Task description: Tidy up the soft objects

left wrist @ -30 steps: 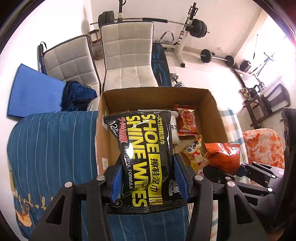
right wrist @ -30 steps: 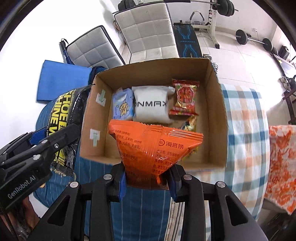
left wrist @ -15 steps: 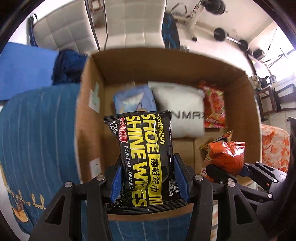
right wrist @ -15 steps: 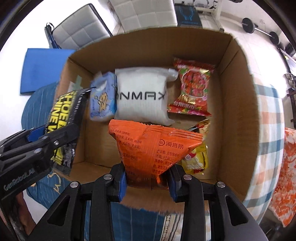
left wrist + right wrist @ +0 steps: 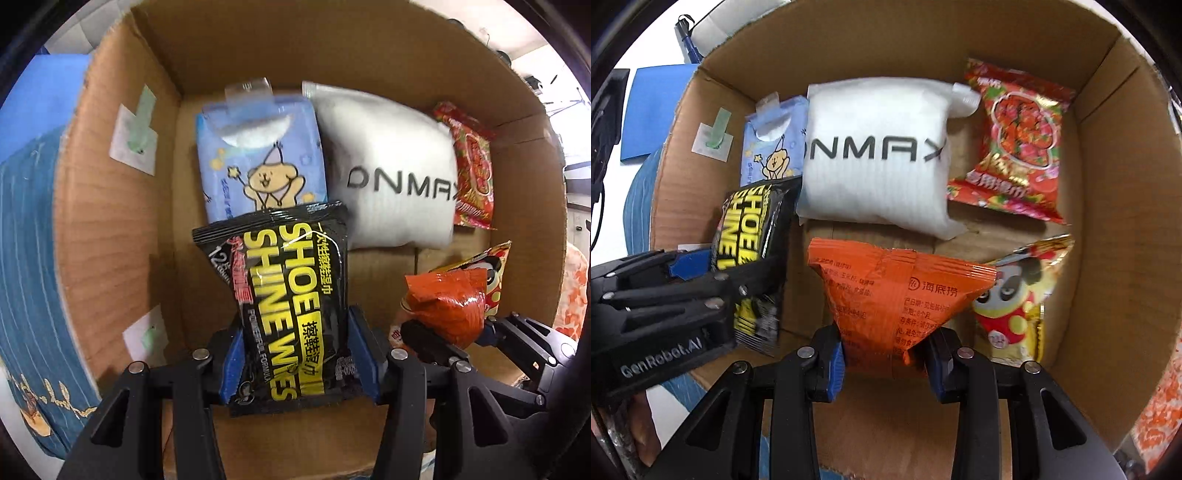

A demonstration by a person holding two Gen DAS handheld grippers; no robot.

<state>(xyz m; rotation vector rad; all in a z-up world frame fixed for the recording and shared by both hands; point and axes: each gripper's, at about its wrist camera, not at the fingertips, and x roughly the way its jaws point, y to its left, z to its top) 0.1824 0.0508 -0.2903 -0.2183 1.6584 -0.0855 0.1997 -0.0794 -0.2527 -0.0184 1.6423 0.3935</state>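
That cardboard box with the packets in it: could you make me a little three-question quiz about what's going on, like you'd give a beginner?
1. True or false: the left gripper is shut on the black wipes packet.
2. What does the right gripper hold? A) the white pouch B) the orange packet C) the red snack bag
3. Fill in: inside the cardboard box, the blue tissue pack lies beside the ____ pouch.

Key: 1 true; 2 B; 3 white.
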